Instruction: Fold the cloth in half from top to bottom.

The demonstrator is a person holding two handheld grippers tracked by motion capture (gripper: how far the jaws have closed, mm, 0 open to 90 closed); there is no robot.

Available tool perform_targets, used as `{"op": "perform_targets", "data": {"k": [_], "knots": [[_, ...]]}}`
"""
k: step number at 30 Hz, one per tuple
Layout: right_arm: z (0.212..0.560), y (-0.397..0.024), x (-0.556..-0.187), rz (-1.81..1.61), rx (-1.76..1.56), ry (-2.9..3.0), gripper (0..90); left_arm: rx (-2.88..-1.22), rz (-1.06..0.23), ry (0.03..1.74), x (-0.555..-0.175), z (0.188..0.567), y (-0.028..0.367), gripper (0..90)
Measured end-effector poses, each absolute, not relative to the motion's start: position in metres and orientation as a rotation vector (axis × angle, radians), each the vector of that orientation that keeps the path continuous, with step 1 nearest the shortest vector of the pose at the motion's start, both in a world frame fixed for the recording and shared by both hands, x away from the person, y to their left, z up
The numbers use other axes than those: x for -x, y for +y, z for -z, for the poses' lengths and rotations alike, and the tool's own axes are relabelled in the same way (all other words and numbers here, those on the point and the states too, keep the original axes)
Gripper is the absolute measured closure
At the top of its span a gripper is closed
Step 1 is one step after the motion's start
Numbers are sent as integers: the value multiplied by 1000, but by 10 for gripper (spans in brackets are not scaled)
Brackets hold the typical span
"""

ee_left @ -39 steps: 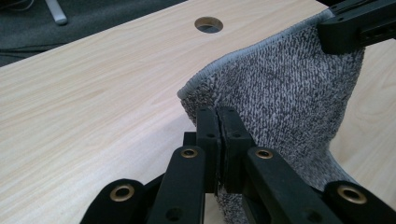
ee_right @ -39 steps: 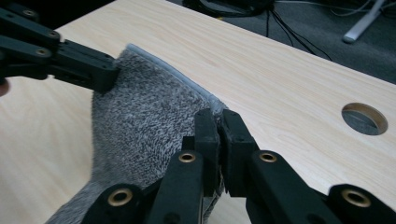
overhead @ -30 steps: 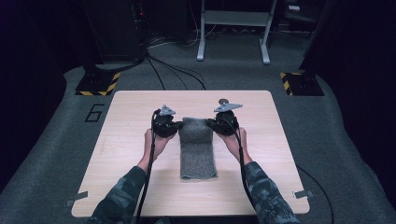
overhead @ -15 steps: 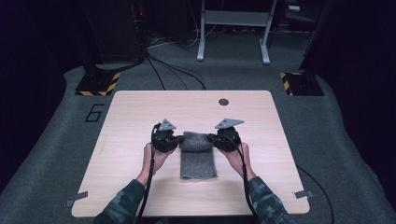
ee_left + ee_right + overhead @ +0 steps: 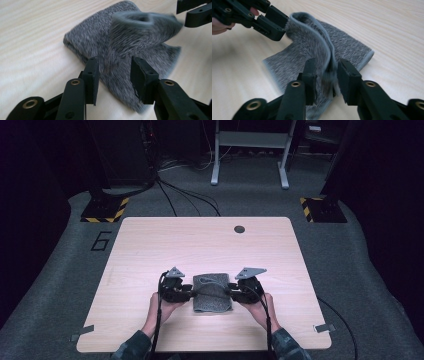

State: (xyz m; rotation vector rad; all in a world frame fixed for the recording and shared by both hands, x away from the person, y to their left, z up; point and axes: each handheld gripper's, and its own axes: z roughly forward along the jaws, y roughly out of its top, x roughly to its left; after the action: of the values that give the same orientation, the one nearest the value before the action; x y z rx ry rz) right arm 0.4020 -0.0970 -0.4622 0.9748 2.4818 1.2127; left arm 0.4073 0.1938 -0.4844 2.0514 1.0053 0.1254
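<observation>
A grey knitted cloth (image 5: 213,293) lies folded near my edge of the pale wooden worktop (image 5: 150,245), its top layer slumping in a loose hump between my two tools. My left gripper (image 5: 113,75) has just been opening its jaws, and they stand apart with cloth between them but not pinched; my right gripper (image 5: 325,77) has likewise just been opening, its pads parted either side of the folded edge, which hangs free. The fold appears to be in the middle of being laid down. To finish it well, I judge I should draw both grippers straight outward and level, clear of the fabric, so no pad drags the upper layer askew, then check that the edges line up. A small dark disc (image 5: 239,229) sits well apart, near the worktop's far edge.
</observation>
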Motion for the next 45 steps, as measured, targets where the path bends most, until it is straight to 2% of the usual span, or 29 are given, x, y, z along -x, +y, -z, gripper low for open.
{"op": "perform_targets", "data": {"k": [3,7,8,10,12,16,30,39,45], "knots": [[457,-107,-395,-1254,-1005,2455,556,-2031,-113,1029,-398,480,204,484],[453,-113,-401,-1274,-1054,2412,464,-1989,-167,1085,-400,474,214,387],[454,-112,-405,-1256,-1063,2405,415,-1988,-172,1097,-404,474,215,374],[460,-107,-413,-1210,-1086,2406,362,-1987,-186,1124,-409,477,211,331],[468,-100,-418,-1151,-1104,2402,268,-2006,-187,1130,-412,482,202,304],[485,-89,-419,-1054,-1101,2428,192,-2057,-210,1104,-411,490,190,219],[511,-97,-400,-926,-1087,2445,168,-2232,-303,1067,-404,513,185,206],[514,-110,-396,-954,-1082,2424,138,-2246,-391,1061,-399,516,185,202],[507,-137,-391,-1069,-1168,2382,84,-2179,-409,1098,-394,510,202,150]]}}
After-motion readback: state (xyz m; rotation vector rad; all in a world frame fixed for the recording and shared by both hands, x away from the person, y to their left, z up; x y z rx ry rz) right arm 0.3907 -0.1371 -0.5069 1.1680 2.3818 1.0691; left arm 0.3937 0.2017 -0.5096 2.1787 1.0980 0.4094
